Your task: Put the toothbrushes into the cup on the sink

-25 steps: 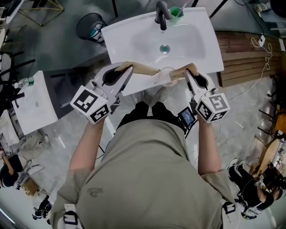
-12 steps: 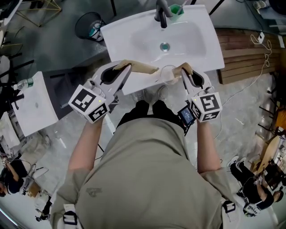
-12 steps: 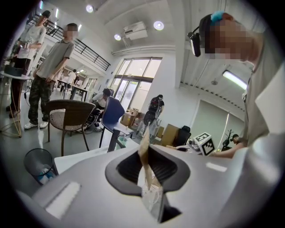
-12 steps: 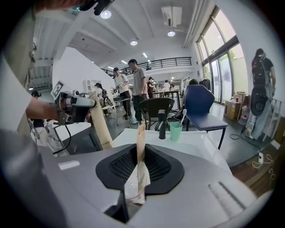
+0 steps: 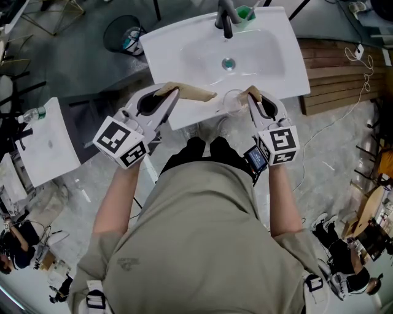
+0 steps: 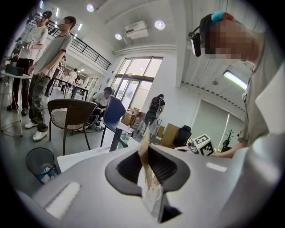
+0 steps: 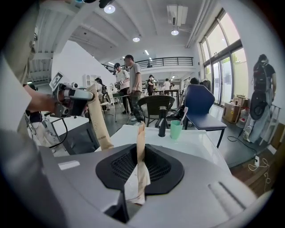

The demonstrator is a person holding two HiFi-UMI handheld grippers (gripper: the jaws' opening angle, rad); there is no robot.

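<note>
A white sink [image 5: 184,55] lies ahead with a black faucet [image 5: 225,15] at its back. Beside the faucet stands the green cup [image 5: 244,13], with a white toothbrush [image 7: 183,114] standing in the cup [image 7: 176,129]. My left gripper [image 5: 174,93] is shut on a tan paper wrapper [image 5: 195,93] over the sink's front rim. The wrapper shows as a strip [image 6: 145,153] between the jaws. My right gripper [image 5: 252,98] is shut on a smaller tan paper strip [image 7: 140,153]. Whether a toothbrush is inside either paper is hidden.
A clear round object [image 5: 232,102] sits on the sink's front rim between the grippers. A black waste bin [image 5: 123,34] stands left of the sink, a white side table [image 5: 43,138] farther left, wooden boards [image 5: 338,80] to the right. People and chairs fill the room behind.
The right gripper has shifted a little to the left and turned slightly. The left gripper and its wrapper have barely moved.
</note>
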